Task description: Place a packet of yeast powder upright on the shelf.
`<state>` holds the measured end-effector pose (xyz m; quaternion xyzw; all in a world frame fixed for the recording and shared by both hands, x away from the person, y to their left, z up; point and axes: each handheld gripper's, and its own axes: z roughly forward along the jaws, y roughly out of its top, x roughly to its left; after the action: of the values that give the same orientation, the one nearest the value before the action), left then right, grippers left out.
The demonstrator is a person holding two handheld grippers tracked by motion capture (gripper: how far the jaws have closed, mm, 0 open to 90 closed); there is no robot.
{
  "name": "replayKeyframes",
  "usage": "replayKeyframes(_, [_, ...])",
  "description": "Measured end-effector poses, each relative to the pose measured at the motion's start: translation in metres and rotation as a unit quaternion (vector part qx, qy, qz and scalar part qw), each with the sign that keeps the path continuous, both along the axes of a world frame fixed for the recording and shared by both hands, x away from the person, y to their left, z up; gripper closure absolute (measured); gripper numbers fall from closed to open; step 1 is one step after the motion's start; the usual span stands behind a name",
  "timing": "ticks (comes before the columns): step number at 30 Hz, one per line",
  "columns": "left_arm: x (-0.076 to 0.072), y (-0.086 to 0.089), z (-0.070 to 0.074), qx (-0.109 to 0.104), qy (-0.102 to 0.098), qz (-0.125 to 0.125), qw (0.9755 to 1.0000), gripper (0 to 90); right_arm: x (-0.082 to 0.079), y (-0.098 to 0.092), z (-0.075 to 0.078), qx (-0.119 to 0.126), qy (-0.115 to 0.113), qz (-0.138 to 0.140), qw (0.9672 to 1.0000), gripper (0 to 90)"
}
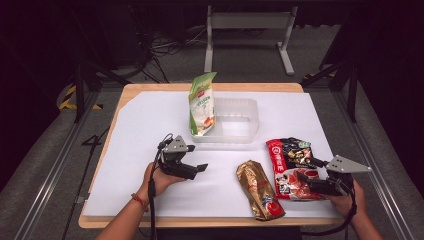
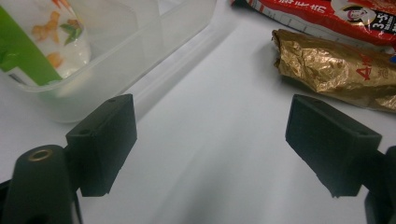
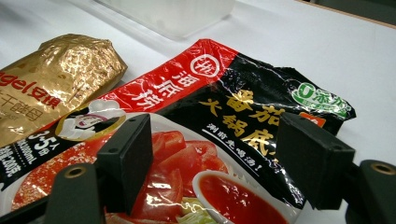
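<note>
A green and white snack bag (image 1: 202,103) stands upright in the left end of a clear plastic tub (image 1: 240,125) (image 2: 140,46). A crumpled gold packet (image 1: 259,190) (image 2: 336,70) (image 3: 51,79) lies flat on the white sheet. Right of it lies a red and black soup-base packet (image 1: 292,167) (image 3: 205,126). My left gripper (image 1: 192,167) (image 2: 212,144) is open over bare sheet, near the tub's front. My right gripper (image 1: 310,177) (image 3: 215,161) is open, its jaws low over the red and black packet.
A white sheet (image 1: 150,125) covers a wooden table (image 1: 140,88). Metal rails run along both sides of the table. A white frame (image 1: 250,30) and cables stand on the floor beyond the far edge.
</note>
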<state>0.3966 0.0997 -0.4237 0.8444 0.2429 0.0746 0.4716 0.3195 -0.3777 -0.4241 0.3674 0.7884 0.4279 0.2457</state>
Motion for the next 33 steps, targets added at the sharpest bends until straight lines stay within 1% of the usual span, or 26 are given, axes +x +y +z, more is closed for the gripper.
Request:
replayKeyframes(2, [0.0,-0.004,-0.001,0.005,0.004,-0.006,1.0,17.1,-0.001,0.0,0.0,-0.001,-0.001,0.001,1.0,27.8])
replayKeyframes(3, [0.0,-0.007,-0.001,0.007,0.002,-0.009,0.9999,16.8,-0.002,0.0,0.0,0.001,-0.002,0.002,1.0,27.8])
replayKeyframes(6, [0.002,-0.014,-0.001,0.002,0.008,-0.021,0.9997,18.2,-0.004,-0.001,-0.001,-0.004,-0.001,0.003,1.0,28.4])
replayKeyframes(7, [0.002,-0.018,0.0,0.0,0.009,-0.026,0.9996,18.4,-0.005,-0.001,-0.001,-0.003,-0.001,0.002,1.0,28.5])
replayKeyframes(9, [0.002,-0.028,0.0,0.003,0.009,-0.042,0.9991,19.7,-0.007,-0.003,0.0,-0.001,-0.003,0.001,1.0,28.5])
replayKeyframes(12, [0.003,-0.042,-0.001,0.005,0.015,-0.058,0.9982,19.2,-0.011,-0.003,0.001,-0.001,-0.004,0.0,1.0,28.5])
replayKeyframes(13, [0.003,-0.047,-0.002,0.0,0.022,-0.061,0.9979,19.1,-0.011,-0.004,0.0,-0.002,-0.004,-0.001,1.0,28.5])
replayKeyframes(14, [0.003,-0.047,-0.002,0.0,0.022,-0.061,0.9979,19.0,-0.011,-0.004,0.0,-0.002,-0.004,-0.001,1.0,28.5])
replayKeyframes(16, [0.004,-0.057,-0.002,-0.006,0.03,-0.074,0.9968,18.4,-0.012,-0.005,0.0,-0.002,-0.004,-0.004,1.0,28.5])
replayKeyframes(19, [0.005,-0.073,-0.005,-0.011,0.045,-0.096,0.9943,18.2,-0.013,-0.005,0.0,-0.002,-0.003,-0.006,1.0,28.5])
replayKeyframes(20, [0.006,-0.077,-0.006,-0.014,0.051,-0.099,0.9937,17.9,-0.013,-0.005,-0.001,-0.002,-0.002,-0.006,1.0,28.5])
replayKeyframes(24, [0.007,-0.096,-0.01,-0.013,0.067,-0.117,0.9908,17.4,-0.014,-0.006,-0.001,-0.001,-0.001,-0.008,1.0,28.5])
replayKeyframes(25, [0.008,-0.1,-0.011,-0.018,0.072,-0.119,0.9901,17.3,-0.014,-0.006,-0.001,-0.002,-0.001,-0.008,1.0,28.5])
replayKeyframes(26, [0.009,-0.104,-0.012,-0.019,0.078,-0.123,0.9891,17.5,-0.014,-0.006,-0.001,-0.001,-0.001,-0.008,1.0,28.5])
replayKeyframes(27, [0.009,-0.108,-0.013,-0.014,0.079,-0.124,0.989,17.6,-0.014,-0.005,-0.001,-0.002,-0.002,-0.008,1.0,28.5])
replayKeyframes(29, [0.01,-0.115,-0.016,-0.02,0.091,-0.128,0.9874,17.5,-0.014,-0.005,-0.001,-0.002,-0.001,-0.008,1.0,28.4])
replayKeyframes(30, [0.011,-0.119,-0.017,-0.018,0.093,-0.13,0.9869,17.7,-0.013,-0.005,-0.001,-0.002,0.0,-0.007,1.0,28.4])
replayKeyframes(31, [0.011,-0.122,-0.018,-0.012,0.092,-0.131,0.9871,17.9,-0.013,-0.005,-0.001,-0.002,0.0,-0.006,1.0,28.4])
replayKeyframes(32, [0.011,-0.122,-0.018,-0.012,0.092,-0.131,0.9871,17.9,-0.013,-0.005,-0.001,-0.002,0.0,-0.006,1.0,28.4])
replayKeyframes(33, [0.011,-0.126,-0.02,-0.007,0.092,-0.132,0.9869,18.4,-0.013,-0.005,-0.001,-0.002,-0.001,-0.005,1.0,28.4])
